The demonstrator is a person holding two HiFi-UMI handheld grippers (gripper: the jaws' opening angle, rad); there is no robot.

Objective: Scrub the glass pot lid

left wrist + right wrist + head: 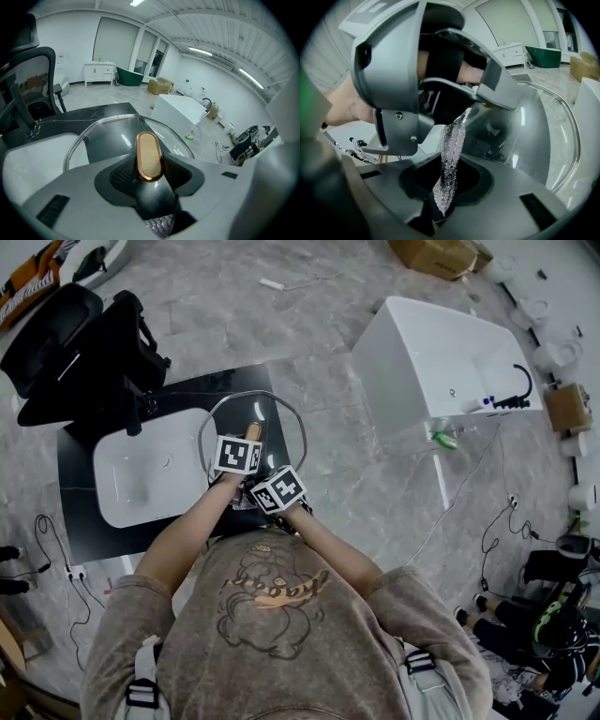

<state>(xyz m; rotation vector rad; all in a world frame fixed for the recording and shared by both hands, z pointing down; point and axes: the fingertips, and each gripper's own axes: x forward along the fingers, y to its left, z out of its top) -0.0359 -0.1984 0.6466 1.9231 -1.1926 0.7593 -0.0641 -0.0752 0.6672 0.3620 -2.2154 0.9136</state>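
Note:
The glass pot lid (281,413) is held up over the black counter, tilted, by its wood-coloured handle (251,432). My left gripper (239,455) is shut on that handle (148,155), and the clear dome (112,133) spreads out beyond the jaws. My right gripper (278,490) sits just behind and right of the left one. It is shut on a silvery mesh scrub cloth (450,159) that rises from between its jaws (443,199) up to the underside of the left gripper's grey body (417,70). The lid's glass (534,136) lies to the right in that view.
A white basin (141,474) is set in the black counter (84,531) at the left. A black office chair (75,343) stands behind it. A white bathtub (441,362) is at the right, a cardboard box (441,254) beyond it, and cables run over the floor.

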